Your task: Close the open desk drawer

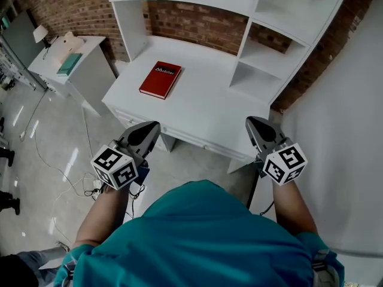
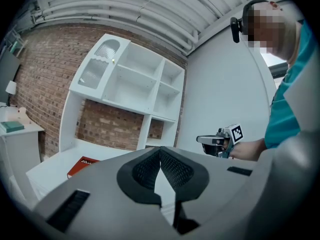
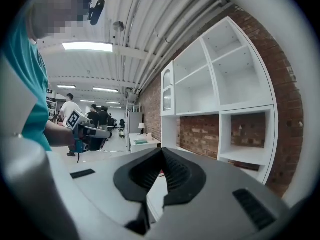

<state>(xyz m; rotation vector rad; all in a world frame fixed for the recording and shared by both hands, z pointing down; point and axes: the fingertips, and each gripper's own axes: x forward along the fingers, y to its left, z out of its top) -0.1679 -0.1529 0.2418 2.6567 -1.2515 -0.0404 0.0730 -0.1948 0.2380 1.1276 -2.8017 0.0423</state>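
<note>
A white desk [image 1: 203, 109] with a tall hutch stands against a brick wall, and a red book [image 1: 160, 79] lies on its top. Its drawer front [image 1: 191, 137] shows as a narrow white strip under the front edge; how far it stands out I cannot tell. My left gripper [image 1: 152, 127] hovers just before the desk's front left part, its jaws shut on nothing. My right gripper [image 1: 254, 122] hangs at the front right corner, also shut and empty. In the left gripper view the jaw tips [image 2: 160, 152] meet, and in the right gripper view the tips [image 3: 161, 152] meet as well.
A small white side table [image 1: 72, 55] with a lamp and a teal book stands at the left. Cables [image 1: 78, 184] lie on the glossy floor below it. A pale wall [image 1: 347, 130] closes the right side. Several people [image 3: 97, 116] stand far off.
</note>
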